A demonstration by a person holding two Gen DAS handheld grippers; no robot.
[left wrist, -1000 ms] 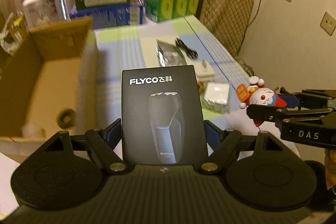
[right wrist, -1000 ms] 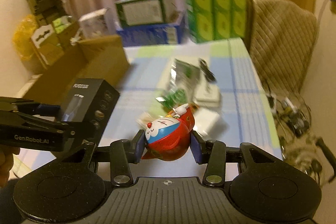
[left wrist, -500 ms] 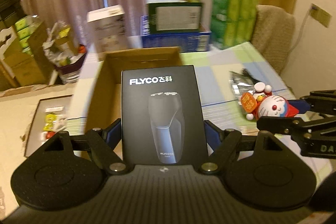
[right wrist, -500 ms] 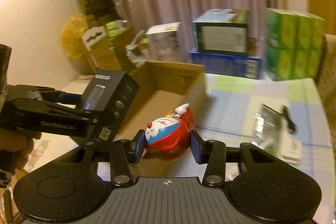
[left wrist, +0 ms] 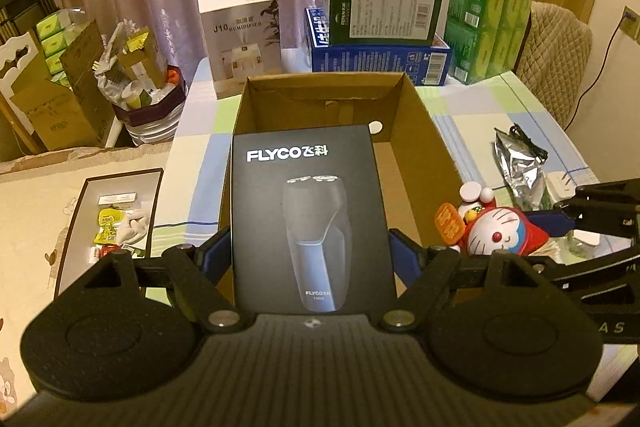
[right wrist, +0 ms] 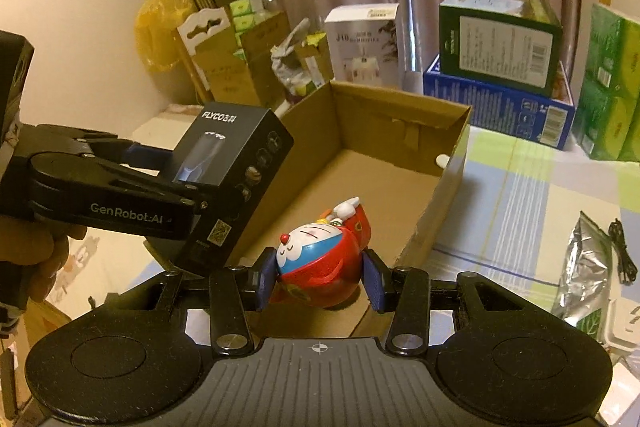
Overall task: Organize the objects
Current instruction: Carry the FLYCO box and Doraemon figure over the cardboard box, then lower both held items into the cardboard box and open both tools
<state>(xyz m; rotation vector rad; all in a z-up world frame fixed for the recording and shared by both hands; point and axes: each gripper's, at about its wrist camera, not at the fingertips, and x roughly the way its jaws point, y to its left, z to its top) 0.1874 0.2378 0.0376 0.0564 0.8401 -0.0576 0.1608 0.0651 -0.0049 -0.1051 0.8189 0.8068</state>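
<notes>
While the left gripper [left wrist: 310,259] clamps the black shaver box [left wrist: 308,219] and the right gripper [right wrist: 320,277] clamps the red cat figurine [right wrist: 320,255], both loads hang over the open cardboard box [right wrist: 404,131]. Nothing lies inside it; both placements remain. A foil pouch [right wrist: 586,267] and cable [right wrist: 622,251] lie on the table [right wrist: 520,179], unsorted.

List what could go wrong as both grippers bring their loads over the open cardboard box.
1. The left gripper and right gripper are close together over the cardboard box; they could collide while lowering.
2. The round toy figure is pinched only at its sides, so it might slip or roll once released.
3. The tall black shaver box might topple or land on the toy if both drop at the same spot.
</notes>
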